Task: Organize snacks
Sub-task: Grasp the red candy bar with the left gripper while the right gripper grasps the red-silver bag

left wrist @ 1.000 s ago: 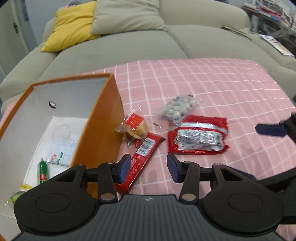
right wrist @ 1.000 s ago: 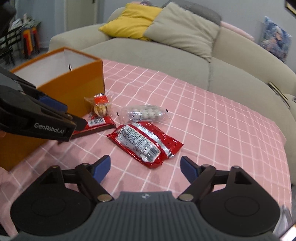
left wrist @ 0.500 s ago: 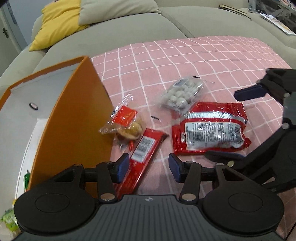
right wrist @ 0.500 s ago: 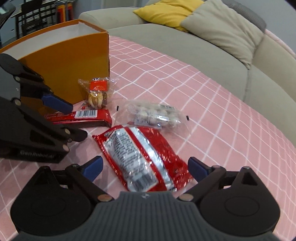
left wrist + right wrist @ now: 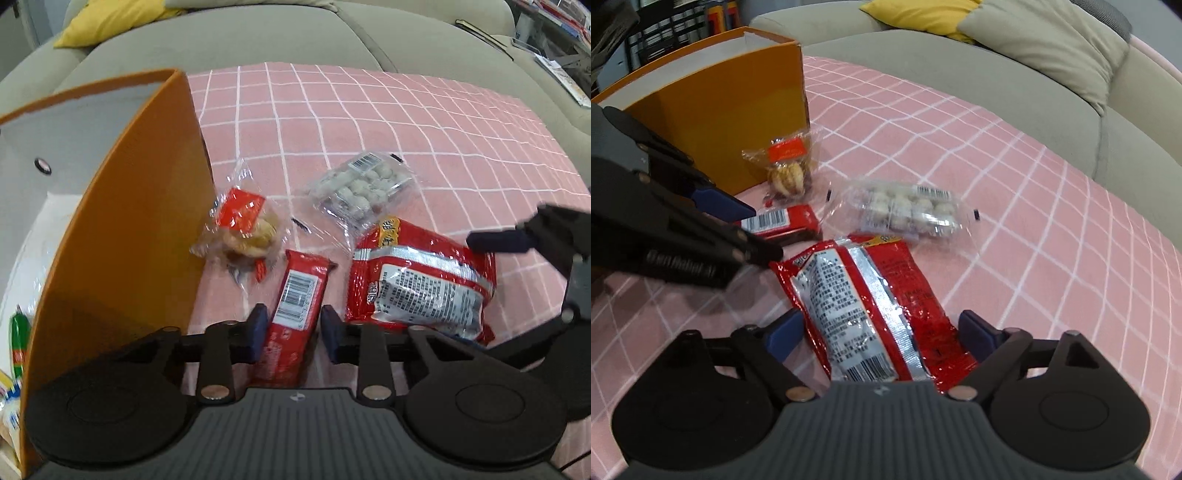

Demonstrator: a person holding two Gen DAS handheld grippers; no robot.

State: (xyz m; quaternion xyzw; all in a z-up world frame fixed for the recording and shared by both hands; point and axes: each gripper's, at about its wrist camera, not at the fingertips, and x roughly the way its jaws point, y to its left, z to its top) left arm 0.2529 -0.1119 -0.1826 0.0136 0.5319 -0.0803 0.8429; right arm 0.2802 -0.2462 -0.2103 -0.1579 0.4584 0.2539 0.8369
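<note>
Left wrist view first. State of the fingers, and what is between them? (inspector)

Left gripper [image 5: 291, 328] points steeply down at the table. Its fingers have just been closing and now stand narrow, set against the two long edges of a slim red foil-wrapped bar with a white barcode label [image 5: 295, 299]. The bar lies flat on the pink cloth with white check lines [image 5: 369, 110]. (recorder)

Position of that bar relative to the container? (inspector)

Just beside the tall orange cardboard box with a white interior [image 5: 129, 240], near its lower corner. A green tube-shaped snack [image 5: 19, 332] lies inside the box. (recorder)

Right wrist view. Same questions. (inspector)

Right gripper [image 5: 881, 332] is also angled down. Its fingers have just been closing a little but stand wide, one on each side of a large red plastic packet with a silver printed panel [image 5: 864, 295]. Pads sit just beside the packet's edges; no squeeze of the wrapper shows. The packet rests on the cloth. (recorder)

Remaining items? (inspector)

A clear bag of pale round sweets [image 5: 360, 188] lies beyond the red packet, touching its far end. A clear pouch with a red label and yellow-brown pastry [image 5: 243, 229] rests against the orange box. Grey-green sofa [image 5: 258, 33] behind the table. (recorder)
</note>
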